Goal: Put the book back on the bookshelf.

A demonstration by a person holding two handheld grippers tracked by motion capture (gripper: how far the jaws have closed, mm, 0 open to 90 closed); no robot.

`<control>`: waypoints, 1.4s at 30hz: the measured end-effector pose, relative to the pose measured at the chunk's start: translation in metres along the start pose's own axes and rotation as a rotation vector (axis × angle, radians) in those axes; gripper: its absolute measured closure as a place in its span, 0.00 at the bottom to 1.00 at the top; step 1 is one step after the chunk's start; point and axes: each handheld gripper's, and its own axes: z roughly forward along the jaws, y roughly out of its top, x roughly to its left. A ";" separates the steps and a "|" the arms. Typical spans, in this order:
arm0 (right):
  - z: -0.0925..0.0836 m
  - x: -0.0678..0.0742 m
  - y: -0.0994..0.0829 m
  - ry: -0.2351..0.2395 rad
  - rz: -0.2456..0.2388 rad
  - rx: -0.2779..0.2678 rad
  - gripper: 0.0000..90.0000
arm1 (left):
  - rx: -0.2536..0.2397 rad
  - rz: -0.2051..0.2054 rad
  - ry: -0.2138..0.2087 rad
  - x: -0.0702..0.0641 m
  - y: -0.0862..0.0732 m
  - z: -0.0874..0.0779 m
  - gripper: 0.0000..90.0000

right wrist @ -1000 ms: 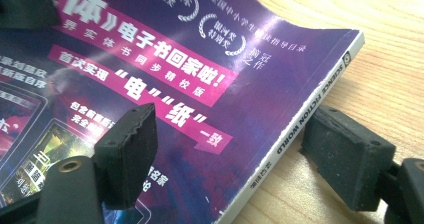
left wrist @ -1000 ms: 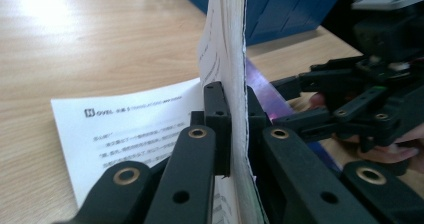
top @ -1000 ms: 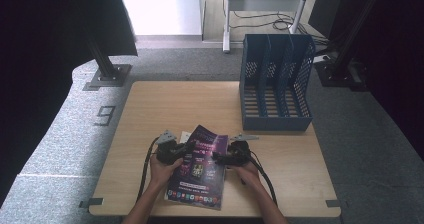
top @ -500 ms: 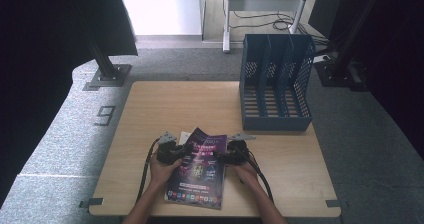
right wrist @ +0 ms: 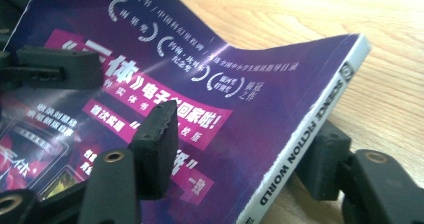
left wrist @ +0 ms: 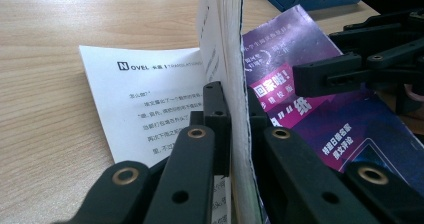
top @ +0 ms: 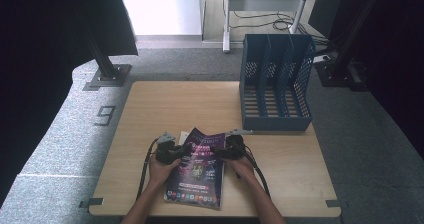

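Purple and glossy, the magazine lies on the near part of the wooden table, between the person's two hands. In the left gripper view the left gripper has its jaws pressed together on the magazine's cover and a sheaf of pages, which stand up on edge, with a white printed page laid bare on the table beneath. The right gripper straddles the spine side: one jaw lies on the cover and the other sits under the spine against the table. Its jaws have just been closing with the magazine between them, but a gap shows at the upper pad, so they do not yet pinch it.

The step in hand looks like securing a two-handed hold on the magazine. The next move probably calls for the right jaws to close fully on the spine, so that both hands can lift it without pages fanning out.

Farther off, at the table's far right corner, stands a blue perforated file rack with upright dividers. Its compartments appear empty, and it is well apart from the magazine.
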 end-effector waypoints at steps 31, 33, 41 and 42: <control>-0.027 0.006 0.009 0.084 -0.064 -0.046 0.73 | -0.023 -0.007 -0.027 -0.002 0.000 -0.009 0.95; -0.028 0.006 0.010 0.085 -0.066 -0.047 0.73 | -0.029 -0.007 -0.031 -0.002 0.001 -0.010 0.96; -0.040 0.013 0.014 0.086 -0.107 -0.098 0.74 | -0.084 -0.011 -0.047 -0.006 0.006 -0.018 0.96; -0.041 0.015 0.015 0.083 -0.121 -0.113 0.74 | -0.090 -0.006 -0.044 -0.008 0.007 -0.018 0.96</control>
